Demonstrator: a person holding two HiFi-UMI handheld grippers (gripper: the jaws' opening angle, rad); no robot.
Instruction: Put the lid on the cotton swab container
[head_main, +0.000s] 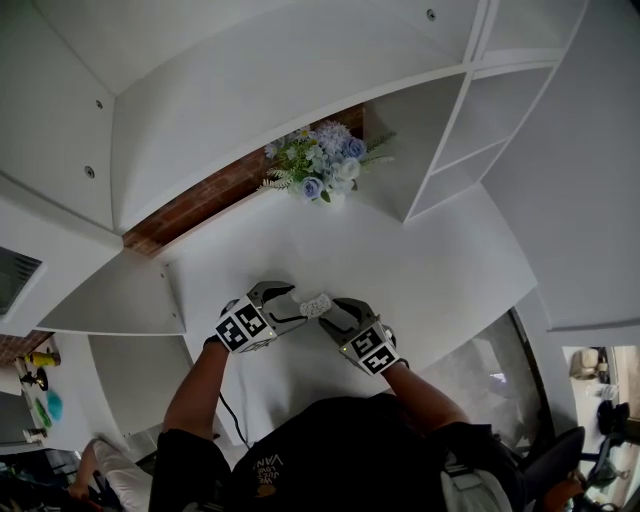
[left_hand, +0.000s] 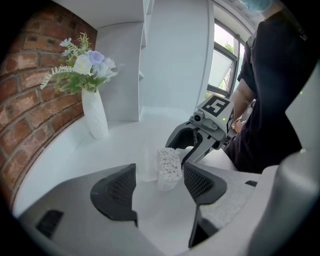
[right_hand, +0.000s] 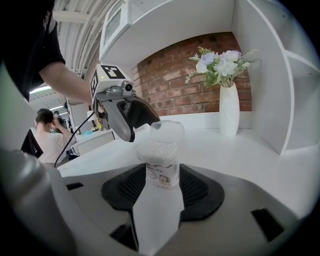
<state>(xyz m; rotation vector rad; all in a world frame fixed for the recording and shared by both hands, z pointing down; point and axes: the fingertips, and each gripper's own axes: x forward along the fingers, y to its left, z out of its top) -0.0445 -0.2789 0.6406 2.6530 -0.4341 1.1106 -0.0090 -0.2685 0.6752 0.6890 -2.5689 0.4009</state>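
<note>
The cotton swab container (right_hand: 162, 170), a small clear tub packed with white swabs, stands upright between my right gripper's (right_hand: 162, 184) pads, and the gripper is shut on it. A clear lid (right_hand: 167, 131) sits over the swab tips. In the left gripper view the lid (left_hand: 147, 165) and container (left_hand: 169, 169) lie between the wide-apart jaws of my left gripper (left_hand: 159, 176), and neither pad presses on them. In the head view both grippers meet over the white table (head_main: 420, 270), left gripper (head_main: 296, 304) and right gripper (head_main: 336, 314), with the container (head_main: 315, 305) between them.
A white vase of blue and white flowers (head_main: 322, 168) stands at the back against the brick wall (left_hand: 30, 100). White shelving (head_main: 470, 130) rises at the right. A seated person (right_hand: 47, 135) is far off beyond the table's edge.
</note>
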